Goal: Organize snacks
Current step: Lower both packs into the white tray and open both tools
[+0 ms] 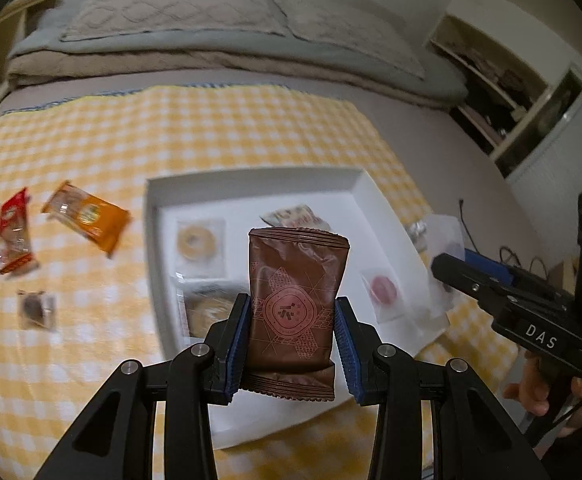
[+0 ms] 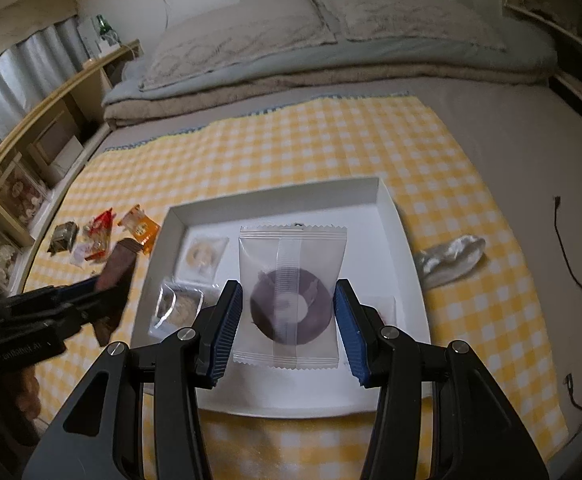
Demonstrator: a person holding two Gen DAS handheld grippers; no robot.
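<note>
Left gripper (image 1: 291, 344) pinching an upright brown snack packet (image 1: 297, 312) and right gripper (image 2: 287, 330) pinching a clear-wrapped chocolate ring cake (image 2: 291, 296), both held above the white tray (image 2: 391, 216), loose snacks (image 1: 87, 220) lying on the checked cloth (image 1: 211, 128) beyond.

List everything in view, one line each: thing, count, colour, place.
brown packet: one, brown, in the left gripper
doughnut packet: one, clear with dark ring, in the right gripper
white tray: one, white, on the checked cloth
checked cloth: one, yellow and white, over the bed
tray snacks: at least three, pale wrappers, inside the tray
loose snacks: several, orange, red, dark, left of the tray
silver wrapper: one, silver, right of the tray
pillows: two, beige, at the bed head
left gripper: black, blue pads
right gripper: black, blue pads
</note>
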